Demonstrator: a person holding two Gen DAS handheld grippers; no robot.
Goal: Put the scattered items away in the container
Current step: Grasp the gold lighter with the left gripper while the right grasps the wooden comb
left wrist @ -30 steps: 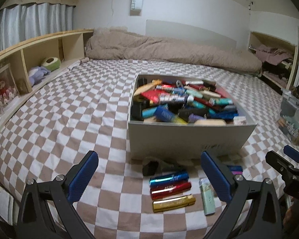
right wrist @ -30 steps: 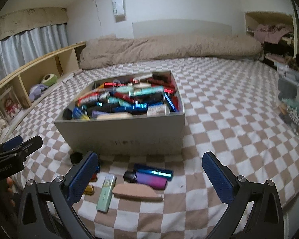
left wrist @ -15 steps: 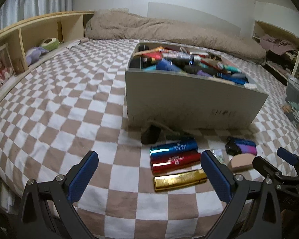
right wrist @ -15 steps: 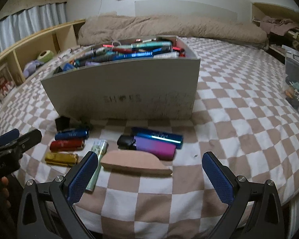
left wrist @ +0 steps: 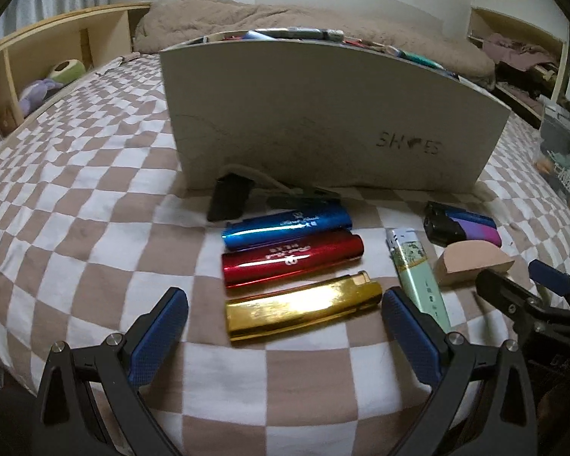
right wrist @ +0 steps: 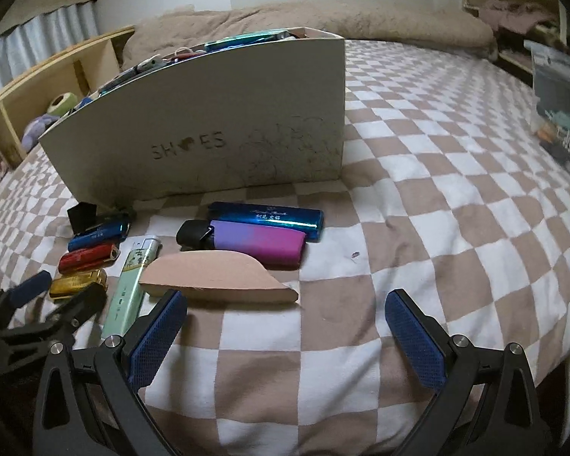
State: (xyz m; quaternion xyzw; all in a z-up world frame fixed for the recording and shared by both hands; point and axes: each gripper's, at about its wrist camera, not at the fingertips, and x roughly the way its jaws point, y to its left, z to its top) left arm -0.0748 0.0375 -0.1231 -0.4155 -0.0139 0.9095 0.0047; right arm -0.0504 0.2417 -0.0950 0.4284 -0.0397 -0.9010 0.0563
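Both pairs of fingers are spread wide and hold nothing. The left gripper [left wrist: 285, 321] hangs low over the bed [left wrist: 76, 205], with the gold lighter [left wrist: 304, 309] lying between its fingers but not touching them. Just past it lie the red lighter [left wrist: 292, 260] and the blue lighter [left wrist: 288, 224], side by side. The green lighter [left wrist: 418, 273] pokes out from behind the right finger.

The right gripper [right wrist: 285, 323] is near the pink wedge [right wrist: 218, 275], whose left tip is hidden by the left finger. Behind the wedge lie a purple lighter [right wrist: 258, 243] and another blue lighter [right wrist: 269, 216]. Only this view shows both well.

The box [right wrist: 209, 129] stands farther back. Its tall wall hides nearly all the things inside. A small black thing [left wrist: 230, 199] leans at its foot, hard to make out.
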